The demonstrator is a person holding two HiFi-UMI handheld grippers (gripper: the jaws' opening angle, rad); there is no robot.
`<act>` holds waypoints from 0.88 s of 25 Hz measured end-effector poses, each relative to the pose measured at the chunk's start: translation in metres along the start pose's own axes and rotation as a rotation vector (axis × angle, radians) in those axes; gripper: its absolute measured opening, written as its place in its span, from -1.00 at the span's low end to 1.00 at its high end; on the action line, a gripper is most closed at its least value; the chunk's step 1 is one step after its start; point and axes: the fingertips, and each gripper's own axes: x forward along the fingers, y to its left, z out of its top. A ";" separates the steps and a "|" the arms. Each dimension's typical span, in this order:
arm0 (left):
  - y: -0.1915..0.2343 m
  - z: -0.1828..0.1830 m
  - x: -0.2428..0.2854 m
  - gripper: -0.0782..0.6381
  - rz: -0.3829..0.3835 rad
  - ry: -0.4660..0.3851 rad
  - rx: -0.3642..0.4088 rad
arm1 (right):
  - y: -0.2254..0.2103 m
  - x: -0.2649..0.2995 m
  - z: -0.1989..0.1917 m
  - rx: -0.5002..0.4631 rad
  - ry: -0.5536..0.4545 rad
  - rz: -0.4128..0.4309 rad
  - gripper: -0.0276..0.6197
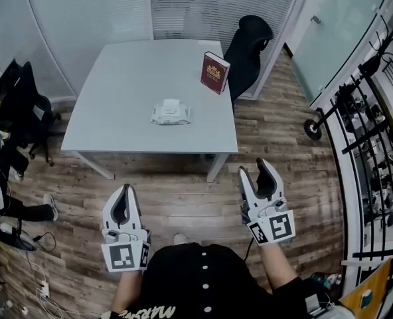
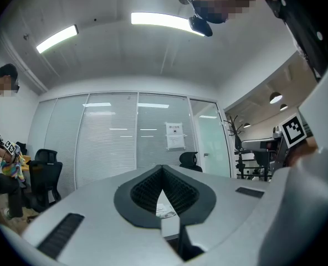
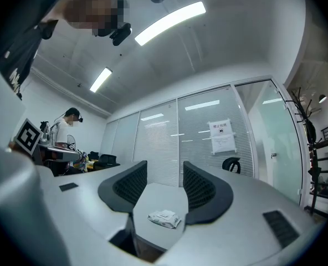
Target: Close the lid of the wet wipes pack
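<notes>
Wet wipes pack (image 1: 170, 113) is seen on the tabletop (image 1: 117, 98), well apart from both claws. Left claw (image 1: 125, 190) is closed, empty; right claw (image 1: 256, 170) is spread, empty. The seemingly raised lid is best pressed flat from above.

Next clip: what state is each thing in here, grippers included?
Wipes pack: flat on the table, lid apparently flipped open.
Book: closed, standing upright.
Left gripper: shut, empty.
Right gripper: open, empty.

An office meeting room: glass partition walls (image 1: 90, 12), grey table (image 1: 117, 98), black swivel chair (image 1: 249, 42), wood-look floor (image 1: 183, 198).
</notes>
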 end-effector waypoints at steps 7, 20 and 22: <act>0.017 -0.012 0.006 -0.77 -0.029 0.021 0.001 | 0.014 0.011 -0.014 0.013 0.030 -0.018 -0.28; 0.031 -0.031 0.032 -0.77 -0.016 0.058 -0.014 | 0.006 0.049 -0.031 0.023 0.056 -0.005 -0.28; 0.034 -0.030 0.043 -0.77 -0.011 0.058 -0.012 | 0.002 0.060 -0.032 0.026 0.052 0.000 -0.28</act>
